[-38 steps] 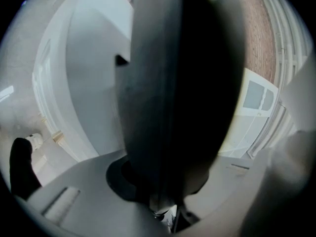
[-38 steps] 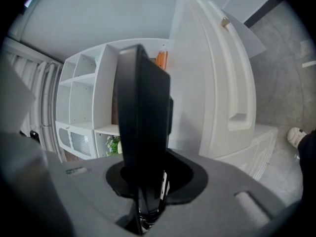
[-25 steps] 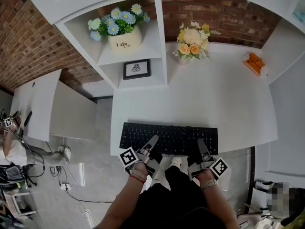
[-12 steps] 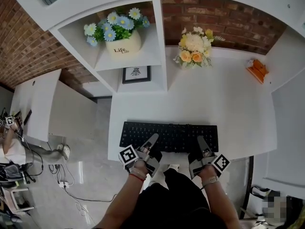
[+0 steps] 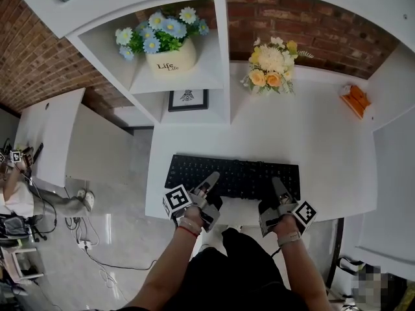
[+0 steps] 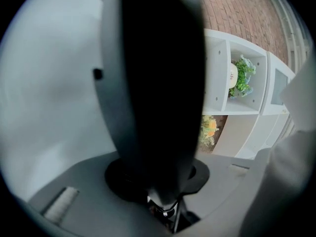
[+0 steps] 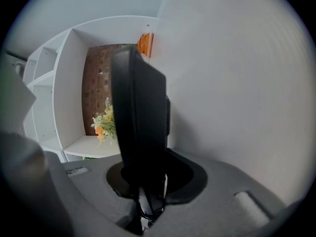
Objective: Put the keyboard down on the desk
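A black keyboard (image 5: 233, 177) lies lengthwise near the front edge of the white desk (image 5: 311, 135). My left gripper (image 5: 211, 180) grips its near edge towards the left end, and its jaws are opening slightly. My right gripper (image 5: 279, 188) is shut on the near edge at the right end. In the left gripper view the keyboard (image 6: 153, 83) stands edge-on between the jaws of the left gripper (image 6: 164, 181) and fills the middle. The right gripper view shows the keyboard (image 7: 140, 122) the same way, in the jaws of the right gripper (image 7: 148, 191).
Yellow flowers (image 5: 270, 63) stand at the desk's back. An orange object (image 5: 355, 99) is at the back right. A shelf unit at the back left holds a pot of blue flowers (image 5: 170, 44) and a small framed picture (image 5: 188, 97). Cables (image 5: 84, 238) lie on the floor at left.
The keyboard and both grippers have moved away from me, farther onto the desk. The head camera has shifted a little.
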`<state>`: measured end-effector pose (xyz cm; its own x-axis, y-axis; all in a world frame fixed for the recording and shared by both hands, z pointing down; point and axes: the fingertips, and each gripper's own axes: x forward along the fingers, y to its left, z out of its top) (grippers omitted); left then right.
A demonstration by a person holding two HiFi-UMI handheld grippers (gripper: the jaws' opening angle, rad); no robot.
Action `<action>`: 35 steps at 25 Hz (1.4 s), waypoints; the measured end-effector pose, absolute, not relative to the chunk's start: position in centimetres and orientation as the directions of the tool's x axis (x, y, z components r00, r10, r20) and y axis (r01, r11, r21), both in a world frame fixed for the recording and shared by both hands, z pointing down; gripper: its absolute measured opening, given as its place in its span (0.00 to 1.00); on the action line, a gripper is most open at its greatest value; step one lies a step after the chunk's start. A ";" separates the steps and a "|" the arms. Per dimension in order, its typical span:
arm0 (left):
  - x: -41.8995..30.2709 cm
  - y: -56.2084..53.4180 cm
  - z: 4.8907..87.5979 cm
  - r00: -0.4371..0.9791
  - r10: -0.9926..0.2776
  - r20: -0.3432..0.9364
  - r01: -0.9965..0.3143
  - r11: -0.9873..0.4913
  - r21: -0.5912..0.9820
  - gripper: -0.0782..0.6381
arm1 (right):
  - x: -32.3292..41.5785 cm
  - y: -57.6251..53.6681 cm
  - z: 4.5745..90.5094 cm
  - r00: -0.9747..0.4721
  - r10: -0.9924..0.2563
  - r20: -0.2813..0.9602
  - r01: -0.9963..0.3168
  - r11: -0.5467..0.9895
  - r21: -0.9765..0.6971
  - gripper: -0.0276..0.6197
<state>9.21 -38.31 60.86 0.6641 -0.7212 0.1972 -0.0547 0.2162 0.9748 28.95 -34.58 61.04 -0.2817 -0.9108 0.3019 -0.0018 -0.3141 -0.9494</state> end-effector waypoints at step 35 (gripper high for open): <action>12.8 -30.3 61.5 0.755 -0.278 0.594 -0.654 -0.383 0.652 0.10 | 29.2 -34.6 61.4 -0.348 -0.872 0.345 -0.045 -0.353 -0.935 0.16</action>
